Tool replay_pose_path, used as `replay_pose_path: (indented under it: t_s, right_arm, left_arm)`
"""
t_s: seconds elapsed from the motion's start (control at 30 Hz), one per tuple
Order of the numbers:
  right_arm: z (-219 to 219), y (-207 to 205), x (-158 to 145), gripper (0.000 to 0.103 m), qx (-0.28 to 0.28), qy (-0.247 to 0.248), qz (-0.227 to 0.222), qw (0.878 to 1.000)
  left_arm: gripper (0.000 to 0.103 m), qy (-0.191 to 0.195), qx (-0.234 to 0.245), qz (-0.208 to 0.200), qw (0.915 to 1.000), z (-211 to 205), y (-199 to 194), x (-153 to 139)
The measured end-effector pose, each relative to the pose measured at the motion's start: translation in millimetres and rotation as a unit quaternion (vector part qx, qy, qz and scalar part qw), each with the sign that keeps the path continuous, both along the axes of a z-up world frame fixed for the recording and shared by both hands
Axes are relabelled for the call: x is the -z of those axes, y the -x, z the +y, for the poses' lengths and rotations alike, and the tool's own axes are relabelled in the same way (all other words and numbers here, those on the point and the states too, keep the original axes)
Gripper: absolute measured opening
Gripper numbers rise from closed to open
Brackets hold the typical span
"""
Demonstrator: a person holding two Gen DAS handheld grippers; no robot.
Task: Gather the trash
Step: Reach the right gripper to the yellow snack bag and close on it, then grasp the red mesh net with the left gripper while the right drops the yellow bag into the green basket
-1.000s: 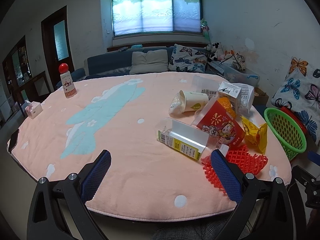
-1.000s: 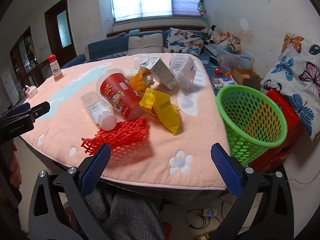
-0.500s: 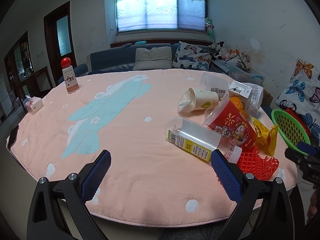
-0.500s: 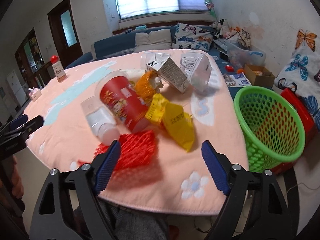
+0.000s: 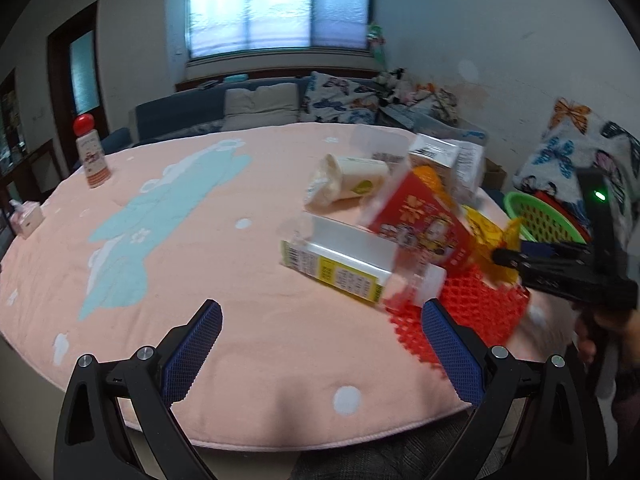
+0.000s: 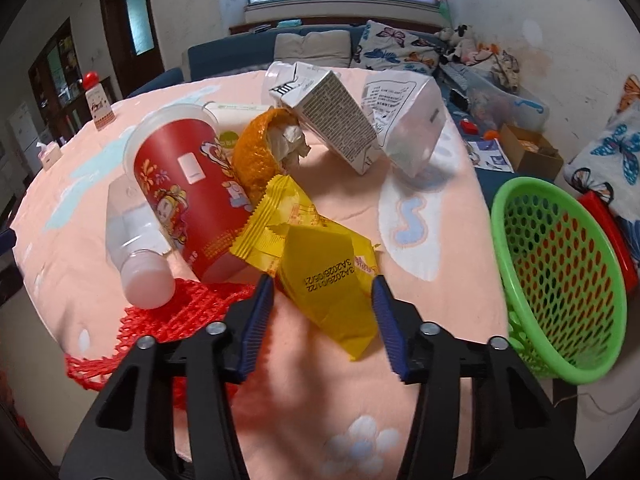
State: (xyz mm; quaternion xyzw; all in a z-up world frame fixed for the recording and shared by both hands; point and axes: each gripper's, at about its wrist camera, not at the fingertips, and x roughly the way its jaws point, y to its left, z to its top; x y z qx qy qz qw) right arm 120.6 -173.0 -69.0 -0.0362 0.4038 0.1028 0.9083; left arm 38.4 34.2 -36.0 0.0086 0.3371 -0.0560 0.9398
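Note:
Trash lies in a pile on the pink tablecloth (image 6: 420, 392): a yellow wrapper (image 6: 320, 256), a red cup (image 6: 192, 184), a clear bottle (image 6: 136, 240), red foam netting (image 6: 168, 320), an orange peel (image 6: 260, 152), a carton (image 6: 336, 116) and a white bag (image 6: 408, 116). My right gripper (image 6: 324, 316) is partly open, its pads on either side of the yellow wrapper's near end. A green basket (image 6: 560, 264) stands to the right, beside the table. My left gripper (image 5: 320, 348) is open and empty over the table's near edge; the bottle (image 5: 340, 260) lies ahead of it.
A red-capped bottle (image 5: 92, 152) and a tissue box (image 5: 26, 218) sit at the far left of the table. A paper cup (image 5: 348, 180) lies behind the pile. A sofa with cushions (image 5: 260, 104) stands behind the table. A red stool (image 6: 608, 224) stands behind the basket.
My right gripper has moved forward and down to the yellow wrapper and its jaws have narrowed around it. My left gripper has drifted slightly and stays open.

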Motion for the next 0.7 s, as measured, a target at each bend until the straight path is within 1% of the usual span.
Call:
replay_pose_path:
  t_s: [0.1, 0.13, 0.2, 0.23, 0.3, 0.37, 0.5, 0.57, 0.6, 0.67, 0.7]
  right_arm:
    - [-5, -4, 1, 0.036, 0.003, -0.008, 0.003, 1.000]
    - [-6, -3, 0, 0.033, 0.002, -0.010, -0.001, 1.000]
    - [-8, -1, -2, 0.028, 0.003, -0.012, -0.006, 1.000]
    - [-11, 0, -4, 0.025, 0.004, -0.020, -0.007, 1.000]
    - [-16, 2, -6, 0.024, 0.006, -0.030, -0.006, 1.000]
    - [-20, 4, -9, 0.023, 0.008, -0.039, -0.008, 0.999]
    - [-30, 10, -17, 0.023, 0.014, -0.055, -0.014, 0.998]
    - [-37, 14, -21, 0.023, 0.019, -0.064, -0.016, 0.998]
    - [-39, 16, -23, 0.023, 0.022, -0.065, -0.017, 0.998]
    - [-43, 19, -26, 0.023, 0.029, -0.064, -0.021, 0.997]
    - [-46, 20, -27, 0.023, 0.032, -0.064, -0.022, 0.997]
  left_arm:
    - [0.097, 0.001, 0.052, -0.003, 0.9986, -17, 8, 3]
    - [0.097, 0.000, 0.071, -0.004, 0.9975, -25, 11, 4]
    - [0.097, -0.004, 0.108, -0.003, 0.9941, -39, 14, 7]
    - [0.097, -0.007, 0.119, -0.003, 0.9928, -44, 15, 8]
    - [0.097, -0.017, 0.155, -0.011, 0.9877, -59, 18, 9]
    - [0.096, -0.029, 0.178, -0.020, 0.9833, -72, 18, 11]
    - [0.095, -0.037, 0.211, -0.018, 0.9766, -90, 10, 19]
    - [0.086, -0.036, 0.226, -0.015, 0.9734, -97, 5, 23]
    - [0.079, -0.039, 0.231, -0.012, 0.9721, -99, 2, 25]
    - [0.074, -0.051, 0.232, -0.006, 0.9712, -108, -8, 31]
    - [0.069, -0.055, 0.233, -0.005, 0.9708, -111, -11, 33]
